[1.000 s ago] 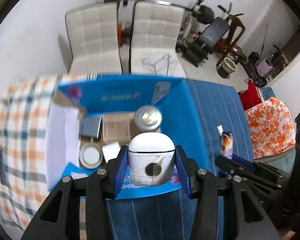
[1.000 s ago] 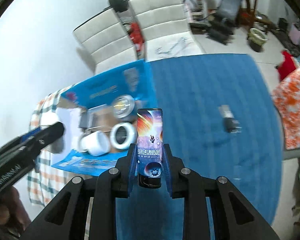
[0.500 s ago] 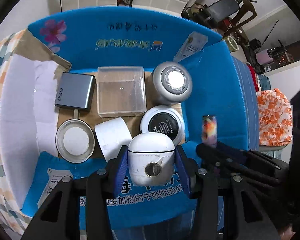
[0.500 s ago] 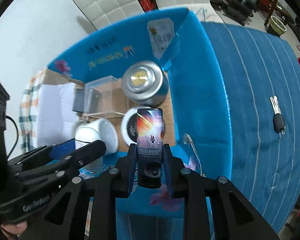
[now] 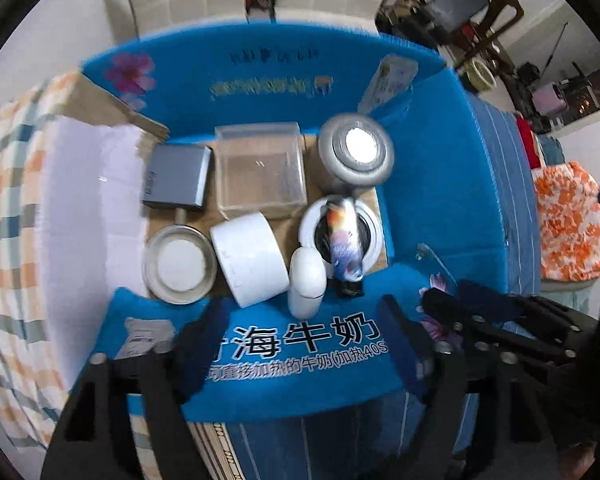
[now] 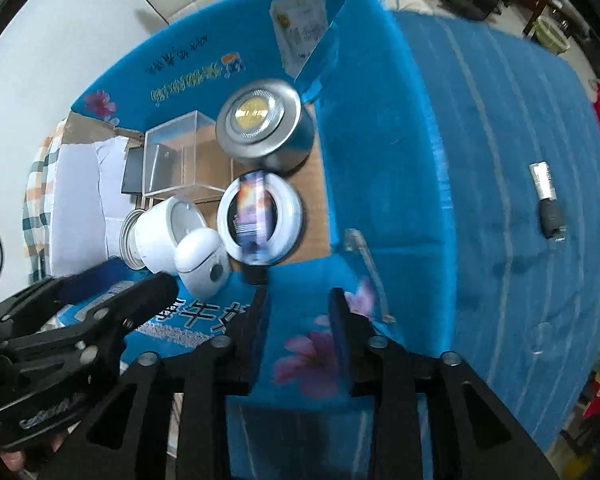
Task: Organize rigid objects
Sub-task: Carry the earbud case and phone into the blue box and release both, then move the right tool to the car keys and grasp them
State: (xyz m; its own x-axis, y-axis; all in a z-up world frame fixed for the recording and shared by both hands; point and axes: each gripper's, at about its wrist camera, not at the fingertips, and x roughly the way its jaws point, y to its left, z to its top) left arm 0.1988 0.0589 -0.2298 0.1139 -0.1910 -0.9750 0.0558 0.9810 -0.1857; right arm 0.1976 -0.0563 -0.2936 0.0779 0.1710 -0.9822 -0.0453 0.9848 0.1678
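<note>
An open blue cardboard box [image 5: 300, 344] [image 6: 380, 168] holds several rigid objects. A white earbud case [image 5: 306, 280] [image 6: 202, 262] lies inside by the near wall. A colourful printed lighter [image 5: 344, 246] [image 6: 254, 216] lies over a round white tin [image 5: 370, 228] [image 6: 290, 210]. My left gripper [image 5: 304, 344] is open and empty above the near flap. My right gripper [image 6: 298, 308] is open and empty above the box's near right corner.
In the box are a silver can [image 5: 356, 156] [image 6: 260, 120], a clear plastic box [image 5: 260, 172] [image 6: 180, 156], a grey charger [image 5: 176, 178], a white tape roll [image 5: 248, 258] and a small round tin [image 5: 178, 264]. A car key [image 6: 548, 204] lies on the blue cloth to the right.
Both grippers opened. The white earbud case and the lighter dropped out of them into the box. Both grippers have drawn back a little toward the near flap.
</note>
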